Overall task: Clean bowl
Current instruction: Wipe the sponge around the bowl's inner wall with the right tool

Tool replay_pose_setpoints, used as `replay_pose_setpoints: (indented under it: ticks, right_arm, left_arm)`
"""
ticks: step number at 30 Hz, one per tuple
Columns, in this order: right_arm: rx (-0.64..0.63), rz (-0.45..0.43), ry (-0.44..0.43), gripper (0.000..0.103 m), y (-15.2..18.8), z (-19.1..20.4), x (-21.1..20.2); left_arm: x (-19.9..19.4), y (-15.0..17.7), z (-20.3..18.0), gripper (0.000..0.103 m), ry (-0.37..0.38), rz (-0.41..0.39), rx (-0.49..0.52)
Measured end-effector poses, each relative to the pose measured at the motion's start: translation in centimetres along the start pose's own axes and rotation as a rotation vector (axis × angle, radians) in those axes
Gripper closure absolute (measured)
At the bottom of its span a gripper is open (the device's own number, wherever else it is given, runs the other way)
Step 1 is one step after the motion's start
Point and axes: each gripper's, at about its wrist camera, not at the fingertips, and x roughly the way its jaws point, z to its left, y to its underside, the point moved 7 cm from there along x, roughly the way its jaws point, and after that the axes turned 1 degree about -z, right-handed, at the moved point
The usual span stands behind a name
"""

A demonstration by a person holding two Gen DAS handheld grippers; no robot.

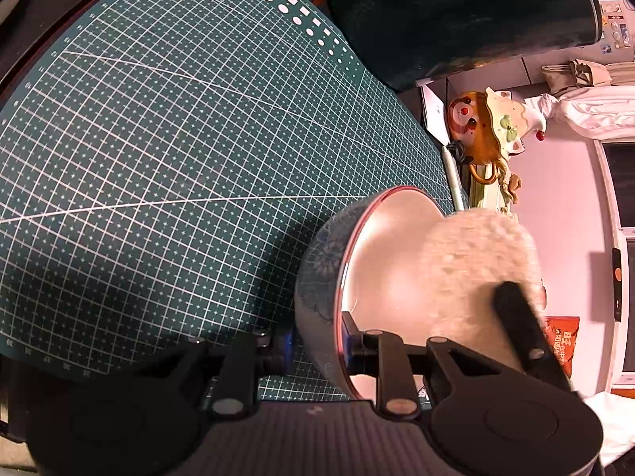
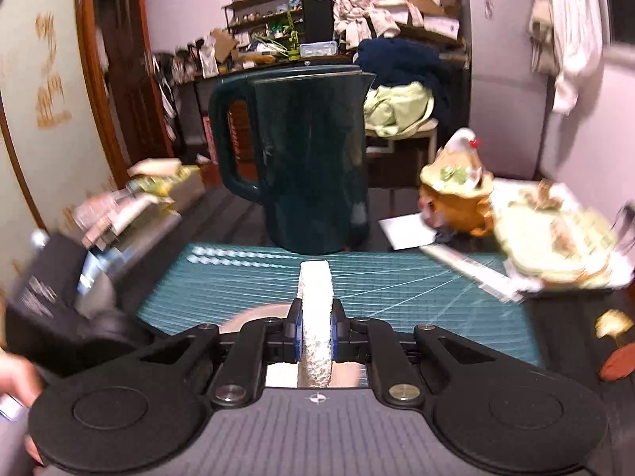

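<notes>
In the left wrist view the bowl (image 1: 381, 261) is tipped on its side above the green cutting mat (image 1: 178, 158). It is blue-patterned outside and pale inside. My left gripper (image 1: 317, 347) is shut on its lower rim, one finger outside and one inside. A white fluffy sponge (image 1: 476, 269) presses against the bowl's inner wall, with one black finger (image 1: 516, 317) of my right gripper across it. In the right wrist view my right gripper (image 2: 315, 319) is shut on the sponge (image 2: 315, 289), held edge-on. The bowl (image 2: 254, 317) shows only as a pale blur behind the fingers.
A dark green kettle (image 2: 309, 158) stands at the mat's far edge. An orange ceramic figure pot (image 2: 456, 198) and a pale green box (image 2: 555, 238) sit to the right. Blurred packages (image 2: 131, 198) lie to the left. A person's hand (image 2: 12, 377) shows at the left edge.
</notes>
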Motion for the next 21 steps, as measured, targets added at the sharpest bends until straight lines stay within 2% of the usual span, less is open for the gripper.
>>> replay_pose_setpoints:
  ticks: [3, 7, 9, 16, 18, 21]
  right_arm:
    - [0.041, 0.069, -0.013, 0.092, 1.8, -0.1, 1.5]
    - [0.008, 0.115, 0.015, 0.092, 3.4, 0.3, 2.8]
    - [-0.024, 0.113, 0.038, 0.092, 3.4, 0.6, 2.8]
    - [-0.015, 0.082, 0.066, 0.092, 2.3, -0.9, 1.6]
    - [-0.024, 0.044, 0.080, 0.092, 1.2, -1.0, 0.5]
    - [0.007, 0.055, 0.052, 0.092, 1.4, -0.9, 0.8]
  left_arm:
    - [-0.3, 0.2, 0.3, 0.080, 0.001, 0.002, 0.003]
    - [0.0, 0.4, 0.2, 0.080, 0.002, -0.001, 0.002]
    - [0.2, 0.4, 0.1, 0.080, 0.002, -0.002, 0.002]
    - [0.3, 0.3, 0.3, 0.080, 0.002, -0.002, 0.002]
    - [0.5, 0.1, 0.3, 0.080, 0.002, -0.002, 0.001]
    - [0.7, -0.3, 0.0, 0.080, -0.002, 0.000, 0.005]
